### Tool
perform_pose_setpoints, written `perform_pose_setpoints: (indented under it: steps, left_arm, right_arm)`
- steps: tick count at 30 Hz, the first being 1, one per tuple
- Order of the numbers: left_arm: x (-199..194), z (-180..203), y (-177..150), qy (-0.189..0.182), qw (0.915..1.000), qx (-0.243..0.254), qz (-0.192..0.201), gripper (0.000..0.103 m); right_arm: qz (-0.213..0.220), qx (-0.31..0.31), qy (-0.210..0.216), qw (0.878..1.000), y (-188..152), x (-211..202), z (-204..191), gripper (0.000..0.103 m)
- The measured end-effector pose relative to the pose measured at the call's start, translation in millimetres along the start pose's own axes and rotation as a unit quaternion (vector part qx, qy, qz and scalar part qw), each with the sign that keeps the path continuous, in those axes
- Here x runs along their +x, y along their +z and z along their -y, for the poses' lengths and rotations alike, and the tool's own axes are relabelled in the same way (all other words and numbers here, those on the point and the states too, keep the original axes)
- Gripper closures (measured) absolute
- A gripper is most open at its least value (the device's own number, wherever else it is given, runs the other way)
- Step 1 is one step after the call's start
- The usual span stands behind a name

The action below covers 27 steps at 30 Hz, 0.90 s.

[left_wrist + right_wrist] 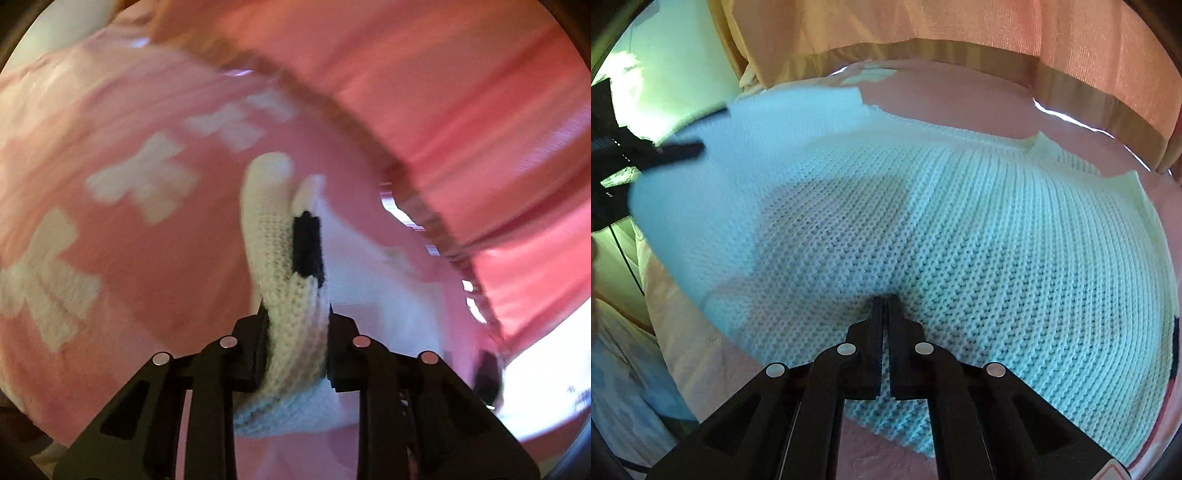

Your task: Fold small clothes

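Note:
A cream knitted garment with a black stripe (295, 288) runs up between the fingers of my left gripper (297, 317), which is shut on a bunched fold of it. In the right wrist view the same pale knitted sweater (960, 229) lies spread over a pink bedcover (960, 96). Its left part is lifted and blurred where the left gripper (679, 151) holds it. My right gripper (885, 300) is shut, its tips resting on the knit near the sweater's front edge. No fold shows between its fingers.
Under the left gripper lies a pink blanket with white blocky marks (140, 177). A pink-orange curtain (960, 26) hangs along the far side of the bed. At the left edge the bed drops to a pale floor (624, 350), crossed by a dark cable.

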<state>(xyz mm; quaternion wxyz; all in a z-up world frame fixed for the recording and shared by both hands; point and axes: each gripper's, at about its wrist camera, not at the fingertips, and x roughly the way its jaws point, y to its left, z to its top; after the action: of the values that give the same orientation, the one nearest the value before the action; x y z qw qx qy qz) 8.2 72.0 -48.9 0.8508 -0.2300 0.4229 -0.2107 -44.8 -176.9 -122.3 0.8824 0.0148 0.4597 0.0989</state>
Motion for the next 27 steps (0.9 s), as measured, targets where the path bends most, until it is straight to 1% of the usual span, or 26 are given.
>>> perform_pose_setpoints:
  steps: [4, 6, 8, 10, 12, 13, 15, 16, 17, 18, 19, 20, 22, 23, 24, 25, 26, 27]
  left_arm:
    - [-10.9, 50.8, -0.6, -0.055, 0.9976, 0.042, 0.01, 0.08]
    - [-9.4, 81.3, -2.5, -0.07, 0.9948, 0.073, 0.012, 0.08]
    - [-2.1, 106.4, -6.6, -0.083, 0.9923, 0.092, 0.006, 0.08]
    - [9.1, 134.2, -12.3, -0.088, 0.9897, 0.113, -0.002, 0.08]
    - [25.4, 163.5, -18.4, -0.083, 0.9861, 0.144, -0.011, 0.08]
    - [32.7, 173.1, -21.8, -0.082, 0.985, 0.151, -0.016, 0.08]
    - [48.6, 188.7, -33.3, -0.082, 0.9828, 0.162, -0.032, 0.079]
    - [62.4, 197.8, -42.8, -0.079, 0.9804, 0.174, -0.048, 0.079]
    - [75.6, 202.9, -51.6, -0.074, 0.9789, 0.18, -0.06, 0.074]
    - [84.2, 204.0, -58.4, -0.076, 0.978, 0.181, -0.07, 0.068]
    - [96.7, 204.8, -67.3, -0.082, 0.9761, 0.181, -0.089, 0.064]
    - [107.7, 204.2, -75.8, -0.081, 0.9742, 0.179, -0.111, 0.059]
    - [109.3, 202.4, -84.9, -0.066, 0.9727, 0.191, -0.114, 0.056]
    - [102.6, 200.8, -87.0, -0.057, 0.9726, 0.2, -0.104, 0.045]
    - [94.9, 198.1, -88.0, -0.055, 0.9731, 0.205, -0.09, 0.034]
    - [79.4, 193.1, -84.7, -0.058, 0.9741, 0.209, -0.064, 0.03]
    - [68.9, 188.6, -80.7, -0.057, 0.9745, 0.212, -0.046, 0.023]
    - [54.9, 181.0, -75.4, -0.05, 0.9746, 0.218, -0.018, 0.022]
  right_arm:
    - [0.002, 0.009, 0.014, 1.0, -3.1, -5.4, 8.0, 0.103]
    - [0.004, 0.011, 0.02, 1.0, -5.6, -8.4, 14.1, 0.103]
    - [0.009, 0.02, 0.031, 0.999, -8.5, -15.8, 24.0, 0.103]
    - [0.01, 0.031, 0.038, 0.999, -12.1, -28.8, 32.2, 0.103]
    - [0.018, 0.036, 0.021, 0.999, -17.6, -55.4, 47.2, 0.096]
    - [0.021, 0.04, 0.009, 0.999, -20.0, -67.4, 56.1, 0.095]
    - [0.024, 0.06, -0.009, 0.998, -26.8, -89.7, 81.0, 0.093]
    - [0.026, 0.083, -0.023, 0.996, -33.4, -103.4, 103.0, 0.09]
    - [0.028, 0.101, -0.034, 0.994, -37.8, -111.6, 120.0, 0.087]
    - [0.03, 0.128, -0.051, 0.99, -44.1, -121.3, 142.8, 0.082]
    - [0.032, 0.152, -0.062, 0.986, -47.4, -126.8, 161.3, 0.079]
    - [0.033, 0.175, -0.064, 0.982, -50.6, -131.6, 175.1, 0.076]
    - [0.047, 0.227, -0.05, 0.972, -58.3, -142.7, 205.4, 0.074]
    - [0.053, 0.242, -0.037, 0.968, -59.4, -146.0, 212.3, 0.071]
    - [0.056, 0.252, -0.023, 0.966, -60.0, -149.0, 217.8, 0.063]
    - [0.06, 0.259, -0.007, 0.964, -58.5, -151.5, 218.1, 0.057]
    - [0.063, 0.261, 0.01, 0.963, -54.7, -152.8, 218.1, 0.048]
    - [0.065, 0.257, 0.038, 0.964, -50.6, -152.6, 214.7, 0.044]
